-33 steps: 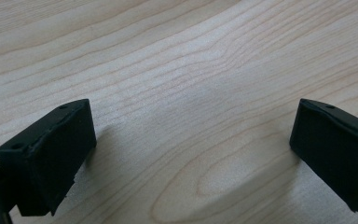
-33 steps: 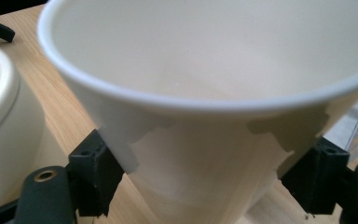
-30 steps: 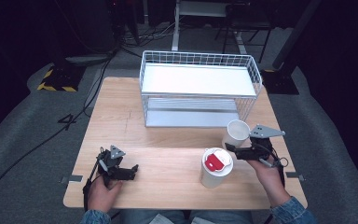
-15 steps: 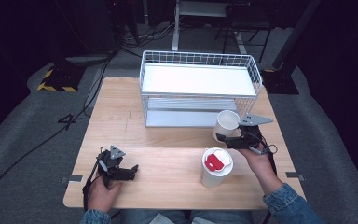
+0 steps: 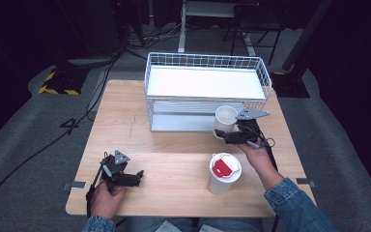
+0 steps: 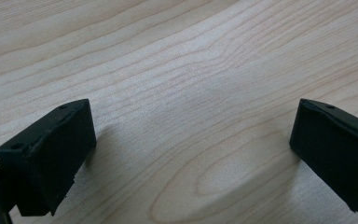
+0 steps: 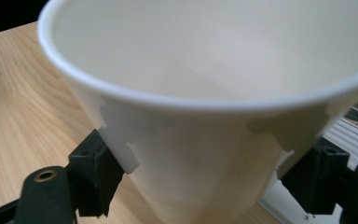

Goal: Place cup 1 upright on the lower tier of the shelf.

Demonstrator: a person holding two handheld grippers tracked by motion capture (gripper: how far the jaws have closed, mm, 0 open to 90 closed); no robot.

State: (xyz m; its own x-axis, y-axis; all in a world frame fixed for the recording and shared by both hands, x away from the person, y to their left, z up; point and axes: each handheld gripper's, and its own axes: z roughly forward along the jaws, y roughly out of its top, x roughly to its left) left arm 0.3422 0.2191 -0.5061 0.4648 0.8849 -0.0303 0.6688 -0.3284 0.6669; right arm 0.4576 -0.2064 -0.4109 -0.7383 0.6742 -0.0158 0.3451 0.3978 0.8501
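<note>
Two grippers work over the wooden surface (image 5: 174,145). At centre right of the high view, just before the white wire basket (image 5: 207,89), the right gripper (image 5: 227,137) is clamped on an open white paper cup (image 5: 225,120), its jaws pressing the cup's two sides. Below it stands a lidded cup (image 5: 224,172) with a red tab. At lower left, the left gripper (image 5: 135,178) rests low, jaws wide apart over bare wood.

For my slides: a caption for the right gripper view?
Right gripper clamps an empty white paper cup above the wooden table.
</note>
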